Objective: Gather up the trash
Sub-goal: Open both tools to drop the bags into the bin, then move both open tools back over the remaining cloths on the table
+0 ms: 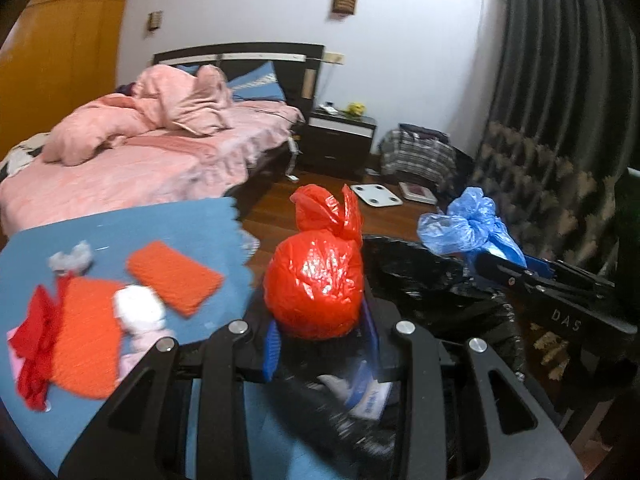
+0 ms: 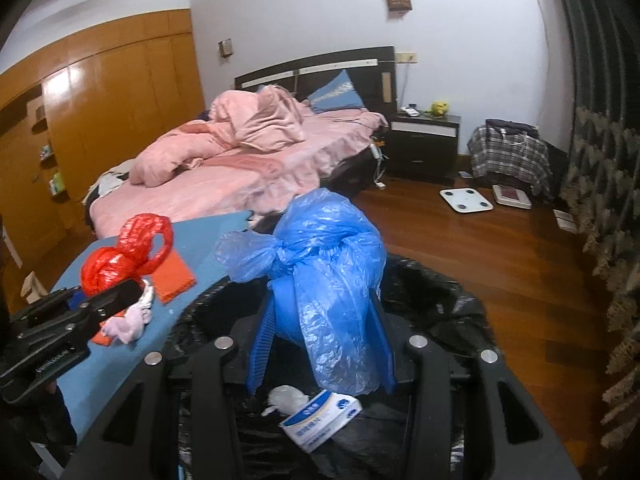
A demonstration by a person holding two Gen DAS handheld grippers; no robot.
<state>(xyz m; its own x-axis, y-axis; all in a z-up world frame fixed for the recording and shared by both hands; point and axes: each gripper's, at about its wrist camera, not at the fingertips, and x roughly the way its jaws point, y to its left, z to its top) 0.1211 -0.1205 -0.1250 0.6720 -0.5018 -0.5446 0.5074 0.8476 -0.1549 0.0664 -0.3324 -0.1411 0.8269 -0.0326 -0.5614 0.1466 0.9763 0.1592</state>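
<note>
My left gripper [image 1: 320, 332] is shut on a tied red plastic bag [image 1: 316, 280] and holds it over the edge of a bin lined with a black bag [image 1: 420, 276]. My right gripper [image 2: 320, 344] is shut on a knotted blue plastic bag [image 2: 320, 264] above the same bin [image 2: 448, 312]. Inside the bin lie a white and blue box [image 2: 320, 424] and a white crumpled wad [image 2: 286, 398]. The right gripper with the blue bag [image 1: 472, 224] shows in the left wrist view; the left gripper with the red bag [image 2: 124, 256] shows in the right wrist view.
A blue table [image 1: 192, 224] left of the bin holds an orange sponge [image 1: 174, 276], orange cloth [image 1: 88, 340], red scrap [image 1: 34, 344], white wads [image 1: 138, 310] and grey paper [image 1: 72, 260]. A pink bed [image 2: 248, 168], nightstand [image 2: 426, 140], scale [image 2: 466, 199] and curtain [image 2: 600, 208] lie beyond.
</note>
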